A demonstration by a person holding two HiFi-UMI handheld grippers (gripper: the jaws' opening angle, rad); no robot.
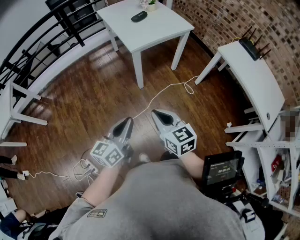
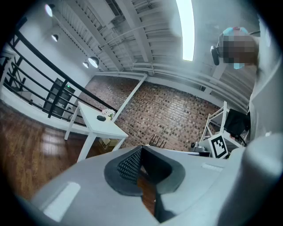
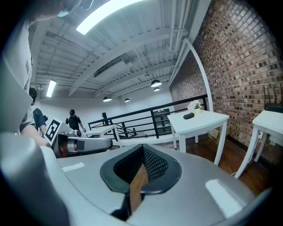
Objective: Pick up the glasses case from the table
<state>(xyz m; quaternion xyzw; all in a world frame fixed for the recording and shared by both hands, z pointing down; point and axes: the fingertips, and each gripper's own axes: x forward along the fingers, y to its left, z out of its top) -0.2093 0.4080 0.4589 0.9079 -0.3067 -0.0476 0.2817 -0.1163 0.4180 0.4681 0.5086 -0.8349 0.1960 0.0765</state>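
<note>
- Start of the job: a person stands on the wood floor w/ both tools held close to the body, well apart from the white table across the room. Prob. a ready pose, since nothing is within reach yet.
- Left gripper: jaws brought together, nothing btwn them. Its own view shows only floor through the notch behind the tips.
- Right gripper: same story, jaws closed tight & empty, nose tipped a little downward.
- Both noses aim roughly toward the table, which suggests the walk-up comes next. None of the task looks done.
- Glasses case: dark, oblong, lying flat on the far part of the tabletop, near a small potted plant but apart from it.
- Its long axis, in the head view, runs diagonally from lower left to upper right. Which end is hinge or opening is too small to tell.
- A white cable snakes over the floor btwn person and table, a poss. trip hazard en route.
</note>
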